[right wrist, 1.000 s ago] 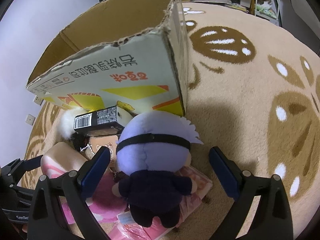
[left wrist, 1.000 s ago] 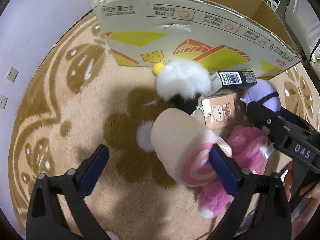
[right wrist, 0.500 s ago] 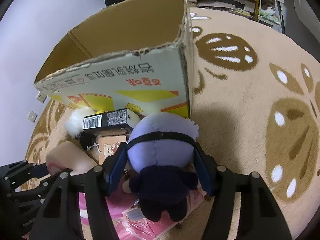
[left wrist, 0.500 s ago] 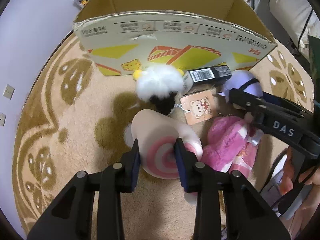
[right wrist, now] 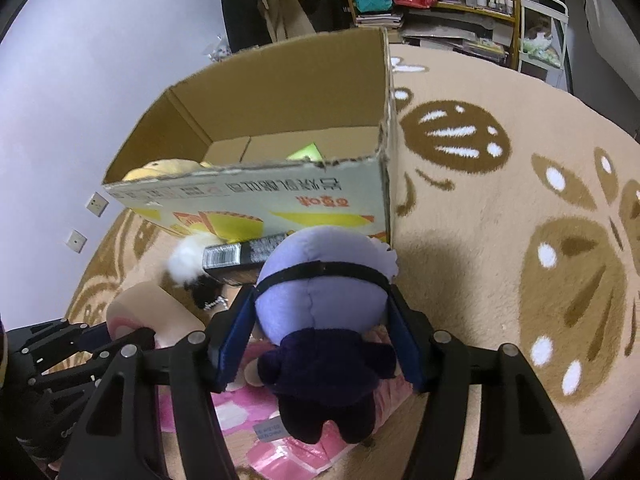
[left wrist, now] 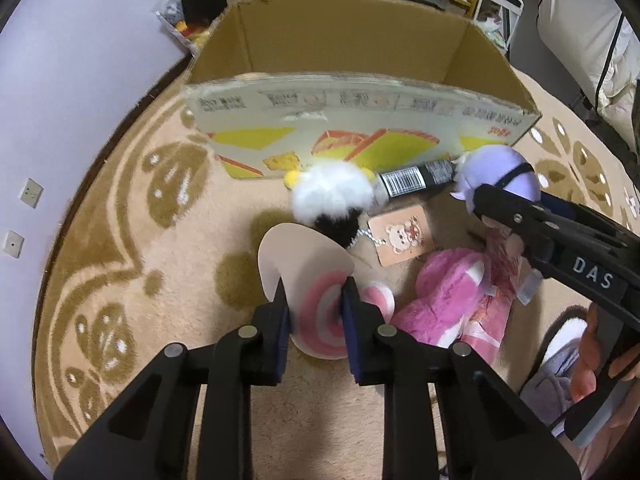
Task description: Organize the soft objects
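Pink swirl-roll plush [left wrist: 320, 312] is now pinched in my left gripper [left wrist: 314, 312], purple-headed doll [right wrist: 320, 292] squeezed in my right gripper [right wrist: 320, 336]; a second ago both were spread wide. Both sit low by the rug [left wrist: 160, 280], cardboard box [left wrist: 360, 136] wall ahead to clear, fluffy white toy [left wrist: 332, 196] and black carton [left wrist: 416, 178] alongside.

You worked over a beige shag rug with brown leaf shapes [right wrist: 500, 240]. A pale lilac wall [left wrist: 80, 60] carrying two white sockets [left wrist: 31, 193] stood left; cluttered wooden shelves [right wrist: 460, 4] stood behind.
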Demonstrator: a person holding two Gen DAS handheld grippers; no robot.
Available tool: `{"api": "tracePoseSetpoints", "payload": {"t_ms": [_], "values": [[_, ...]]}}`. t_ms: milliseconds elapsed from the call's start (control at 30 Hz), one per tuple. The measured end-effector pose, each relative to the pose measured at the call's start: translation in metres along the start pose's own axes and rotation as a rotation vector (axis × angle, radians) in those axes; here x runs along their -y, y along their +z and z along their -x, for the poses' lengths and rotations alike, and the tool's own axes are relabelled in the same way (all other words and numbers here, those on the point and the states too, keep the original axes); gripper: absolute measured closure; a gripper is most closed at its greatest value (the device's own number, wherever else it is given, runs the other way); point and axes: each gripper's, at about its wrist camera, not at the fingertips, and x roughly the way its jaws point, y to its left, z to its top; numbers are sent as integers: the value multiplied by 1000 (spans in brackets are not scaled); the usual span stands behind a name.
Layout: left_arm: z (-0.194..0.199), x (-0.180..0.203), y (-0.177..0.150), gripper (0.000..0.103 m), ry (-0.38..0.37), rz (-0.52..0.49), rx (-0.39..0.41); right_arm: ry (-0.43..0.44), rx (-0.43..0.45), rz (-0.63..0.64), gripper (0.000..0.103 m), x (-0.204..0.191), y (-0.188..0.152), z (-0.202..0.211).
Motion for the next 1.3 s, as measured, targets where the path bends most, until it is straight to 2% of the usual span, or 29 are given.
{"api": "tracePoseSetpoints", "payload": {"t_ms": [200, 367, 500, 567, 800, 1067, 1300], "values": [[16, -5, 2, 81, 27, 20, 53, 24, 45, 7, 36, -7, 3, 18], [34, -9, 3, 81, 85, 15, 115, 42, 84, 20, 36, -13, 6, 34], [54, -11, 8, 81, 93, 25, 197, 49, 110, 37, 36, -19, 9, 44], [70, -9, 13, 81, 121, 11, 257, 59, 122, 38, 36, -20, 11, 48], [102, -10, 30, 81, 143, -11, 369, 70, 197, 64, 36, -27, 22, 67], [105, -11, 55, 81, 154, -40, 451, 87, 276, 73, 36, -31, 40, 81], [94, -8, 75, 80, 175, -66, 473, 71, 306, 92, 36, -37, 55, 74]]}}
